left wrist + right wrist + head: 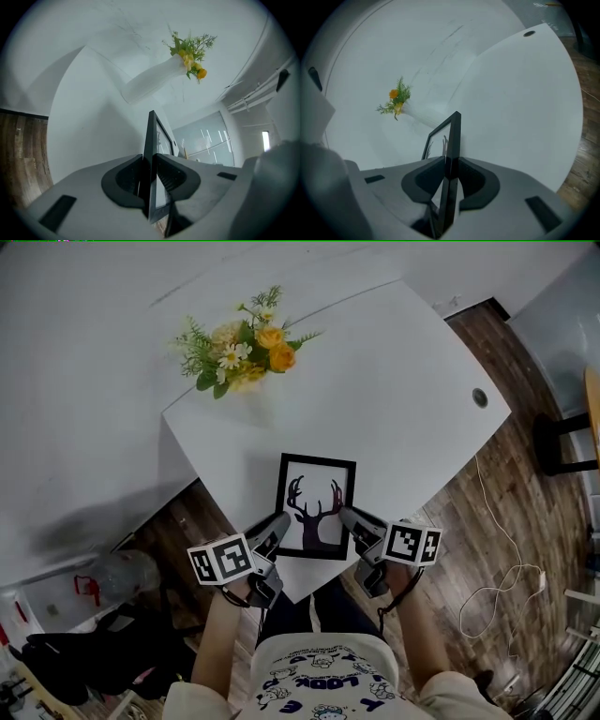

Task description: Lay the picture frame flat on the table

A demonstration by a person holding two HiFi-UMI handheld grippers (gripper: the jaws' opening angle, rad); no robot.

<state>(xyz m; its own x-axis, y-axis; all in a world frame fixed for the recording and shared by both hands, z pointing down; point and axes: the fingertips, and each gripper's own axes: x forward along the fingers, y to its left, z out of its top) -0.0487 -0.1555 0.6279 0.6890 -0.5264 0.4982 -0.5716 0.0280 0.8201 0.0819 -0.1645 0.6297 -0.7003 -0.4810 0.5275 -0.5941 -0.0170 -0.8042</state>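
A black picture frame [316, 507] with a dark deer print hangs low over the near corner of the white table [403, 399], picture side up. My left gripper [277, 532] is shut on its left side and my right gripper [349, 519] on its right side. In the left gripper view the frame [151, 140] shows edge-on, pinched between the dark pads [132, 180]. The right gripper view shows the frame [453, 140] edge-on too, clamped between that gripper's pads [474, 180]. Whether the frame touches the table I cannot tell.
A white vase with yellow and white flowers [246, 351] stands at the table's far left corner. A round cable hole [480, 397] sits near the right corner. Wooden floor, a white cable [506, 577] and dark bags [103, 643] surround the table.
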